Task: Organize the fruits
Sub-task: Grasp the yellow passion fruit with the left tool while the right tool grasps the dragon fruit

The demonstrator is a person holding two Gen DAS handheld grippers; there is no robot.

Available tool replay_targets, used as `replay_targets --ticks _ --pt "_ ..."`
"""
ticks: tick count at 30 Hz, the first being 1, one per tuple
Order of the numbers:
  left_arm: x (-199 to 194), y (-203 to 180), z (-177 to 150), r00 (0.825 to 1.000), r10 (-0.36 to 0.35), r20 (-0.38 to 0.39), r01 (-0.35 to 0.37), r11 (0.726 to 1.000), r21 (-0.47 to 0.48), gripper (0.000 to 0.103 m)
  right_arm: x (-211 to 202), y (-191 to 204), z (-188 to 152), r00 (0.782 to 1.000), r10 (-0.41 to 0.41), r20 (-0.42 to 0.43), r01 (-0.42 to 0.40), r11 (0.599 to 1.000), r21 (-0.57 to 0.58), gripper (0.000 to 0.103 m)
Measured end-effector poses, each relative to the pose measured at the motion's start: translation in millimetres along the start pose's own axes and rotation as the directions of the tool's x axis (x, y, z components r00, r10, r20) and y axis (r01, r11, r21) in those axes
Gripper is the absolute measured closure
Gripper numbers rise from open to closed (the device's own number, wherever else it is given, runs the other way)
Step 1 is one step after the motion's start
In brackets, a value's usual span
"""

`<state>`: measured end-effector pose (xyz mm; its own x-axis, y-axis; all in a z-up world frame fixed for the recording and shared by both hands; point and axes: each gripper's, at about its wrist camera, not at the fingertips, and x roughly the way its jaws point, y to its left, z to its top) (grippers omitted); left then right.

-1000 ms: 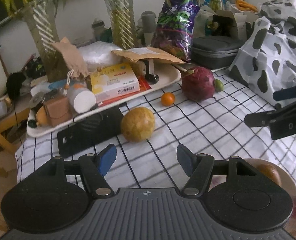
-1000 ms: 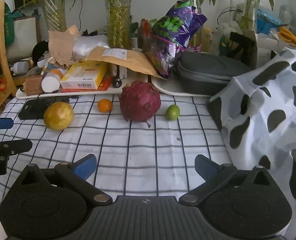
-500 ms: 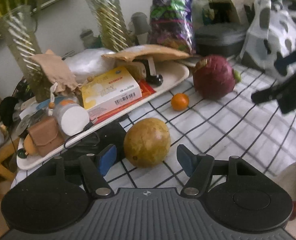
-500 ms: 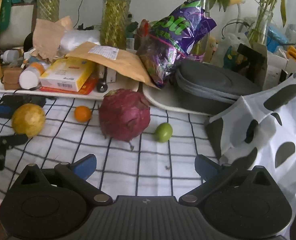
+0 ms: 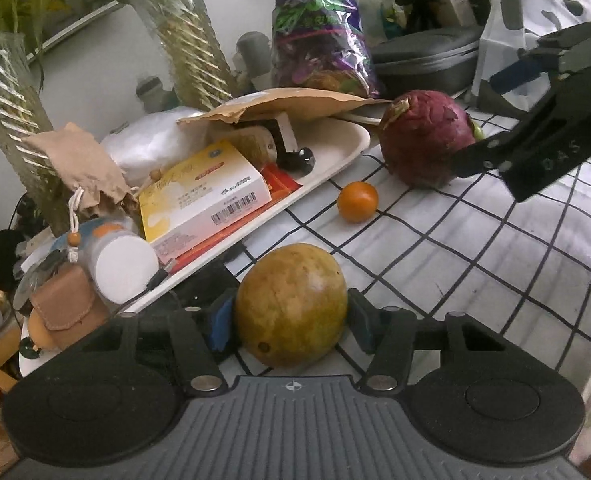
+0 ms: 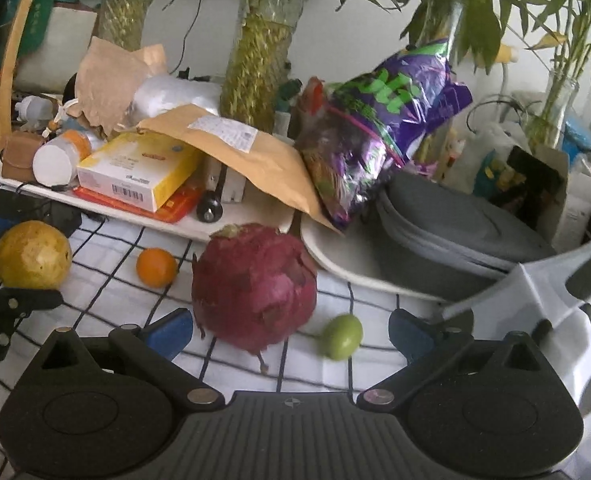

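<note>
Both grippers lined up on fruit, grabs not yet made.

Left gripper [image 5: 291, 320] straddles the yellow fruit [image 5: 291, 304] on the checked desk [image 5: 475, 264], just in front of the tray [image 5: 335, 156]; pads sit close on both sides, but can't tell if they're touching, so looks open w/ fruit between. Right gripper [image 6: 291, 334] is wide open, dragon fruit [image 6: 254, 286] nearest its left pad, small green fruit [image 6: 342, 336] also inside the gap. Orange [image 5: 357, 201] lies loose btwn the two big fruits. Step in hand, I'd say: pick-up. Next: left needs to squeeze on yellow fruit & lift; right should centre on dragon fruit so the green one isn't pinched too.
</note>
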<state>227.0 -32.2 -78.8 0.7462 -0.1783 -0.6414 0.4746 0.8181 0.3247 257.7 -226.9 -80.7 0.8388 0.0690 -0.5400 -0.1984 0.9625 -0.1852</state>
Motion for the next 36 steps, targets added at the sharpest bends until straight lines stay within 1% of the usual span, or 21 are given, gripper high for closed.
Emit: replay_targets --ticks 3,7,11,13,15,16,18,20,23,29,32,36 --pt "0 -1 1 1.0 0.0 -0.001 0.0 1.0 -0.002 0.048 7 1 3 1.0 0.016 0.014 -0.016 1.0 -0.008 0.0" --pt "0 2 2 1.0 -0.01 -0.01 0.01 1.0 -0.016 0.049 17 6 9 1.0 0.016 0.023 -0.015 0.999 -0.033 0.0" --pt "1 5 4 0.999 -0.021 -0.027 0.02 0.999 -0.044 0.049 27 15 11 0.999 0.04 0.011 -0.039 0.996 -0.077 0.001" --pt "2 5 5 0.999 -0.024 -0.031 0.022 0.999 -0.049 0.049 33 19 10 0.999 0.044 -0.006 -0.045 0.994 -0.1 0.01" --pt "2 7 6 0.999 -0.033 -0.037 0.03 0.997 -0.065 0.049 39 22 9 0.999 0.048 -0.026 -0.051 0.993 -0.11 0.021" --pt "2 9 6 0.998 -0.039 -0.04 0.036 0.997 -0.073 0.049 40 23 8 0.999 0.032 -0.021 -0.035 0.993 -0.115 0.025" --pt "1 9 7 0.998 -0.045 -0.043 0.042 0.996 -0.079 0.049 39 21 8 0.999 0.04 -0.017 -0.041 0.993 -0.106 0.028" --pt "-3 10 8 0.998 -0.052 -0.034 0.049 0.995 -0.085 0.049 38 16 10 0.999 0.05 -0.019 -0.051 0.996 -0.074 0.03" --pt "-10 11 13 0.998 -0.056 -0.017 0.054 0.993 -0.103 0.049 31 9 13 0.999 0.05 -0.005 -0.05 0.998 -0.033 0.032" --pt "-28 13 22 0.999 -0.053 0.01 0.054 0.992 -0.113 0.049 2 4 20 0.997 0.072 0.029 -0.071 0.997 -0.029 0.032" --pt "-40 15 24 0.998 -0.062 0.024 0.064 0.989 -0.136 0.049 -15 1 19 0.996 0.086 0.03 -0.086 0.996 -0.017 0.032" --pt "-55 14 25 0.997 -0.069 0.04 0.074 0.987 -0.142 0.049 -39 1 16 0.994 0.098 0.042 -0.097 0.995 -0.02 0.032"
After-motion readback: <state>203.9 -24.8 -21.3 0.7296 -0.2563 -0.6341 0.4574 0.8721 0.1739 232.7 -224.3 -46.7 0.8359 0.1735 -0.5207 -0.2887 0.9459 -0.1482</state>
